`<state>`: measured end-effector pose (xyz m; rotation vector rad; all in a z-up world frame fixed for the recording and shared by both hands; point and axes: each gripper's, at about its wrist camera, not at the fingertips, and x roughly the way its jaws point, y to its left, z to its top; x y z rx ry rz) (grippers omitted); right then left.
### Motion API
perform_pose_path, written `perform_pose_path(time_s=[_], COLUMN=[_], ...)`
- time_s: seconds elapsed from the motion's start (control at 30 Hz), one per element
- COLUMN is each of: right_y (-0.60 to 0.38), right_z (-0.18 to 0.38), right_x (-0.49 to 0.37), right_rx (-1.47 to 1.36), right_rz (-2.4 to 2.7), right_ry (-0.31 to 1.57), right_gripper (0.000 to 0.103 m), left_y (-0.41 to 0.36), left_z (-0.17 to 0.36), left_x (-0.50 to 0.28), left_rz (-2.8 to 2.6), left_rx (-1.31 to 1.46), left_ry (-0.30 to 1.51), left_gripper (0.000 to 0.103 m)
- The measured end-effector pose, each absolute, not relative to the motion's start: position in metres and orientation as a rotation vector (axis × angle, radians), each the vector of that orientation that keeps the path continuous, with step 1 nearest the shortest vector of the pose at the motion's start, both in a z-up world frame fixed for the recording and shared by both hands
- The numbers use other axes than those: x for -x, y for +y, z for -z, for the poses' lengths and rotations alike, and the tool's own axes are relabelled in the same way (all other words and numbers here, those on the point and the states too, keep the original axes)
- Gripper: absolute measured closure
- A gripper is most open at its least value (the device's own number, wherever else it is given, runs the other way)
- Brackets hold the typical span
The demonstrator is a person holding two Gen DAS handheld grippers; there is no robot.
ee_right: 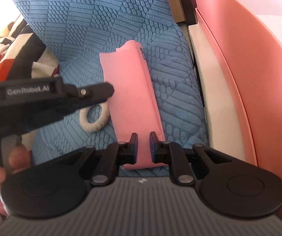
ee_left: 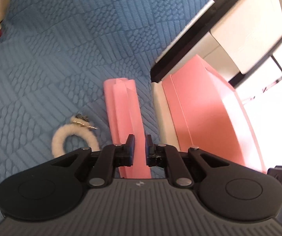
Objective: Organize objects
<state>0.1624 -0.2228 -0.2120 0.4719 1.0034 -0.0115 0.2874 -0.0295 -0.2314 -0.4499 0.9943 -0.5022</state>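
In the left wrist view the left gripper (ee_left: 140,147) is clenched on the near end of one folded pink cloth (ee_left: 124,118), whose long axis runs straight ahead across the blue quilted cover (ee_left: 62,49), with one cream hair ring (ee_left: 75,135) just left. In the right wrist view the right gripper (ee_right: 143,147) is narrowed around that cloth's near end (whether its pads actually press it I cannot tell), and the single pink box (ee_right: 259,78) stands to the right, nearer this hand.

Both wrist views look steeply down, close over the blue quilted bed (ee_left: 62,49). They share the pink folded cloth (ee_left: 125,114), the white hair tie (ee_left: 62,137) and the pink box (ee_right: 249,78).
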Motion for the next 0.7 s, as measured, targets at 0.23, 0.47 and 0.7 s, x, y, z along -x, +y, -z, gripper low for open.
perform_pose_path(time_s=[0.23,0.47,0.7], right_y=[-0.221,-0.223,-0.225], right_z=[0.213,0.214,0.214], right_x=[-0.165,-0.166,-0.166], right_rx=[-0.468,-0.485,-0.486], right_rz=[0.013,0.012,0.013], right_ry=[1.009,1.007,1.01], right_gripper=[0.089,0.09,0.09], left_y=[-0.04,-0.028,-0.028], left_z=[0.247,0.225,0.219], left_x=[-0.295,-0.294,-0.297], left_rz=[0.47,0.46,0.485], left_rx=[0.401,0.41,0.415], left_ry=[1.026,0.946,0.922], left_gripper=[0.092,0.092,0.092])
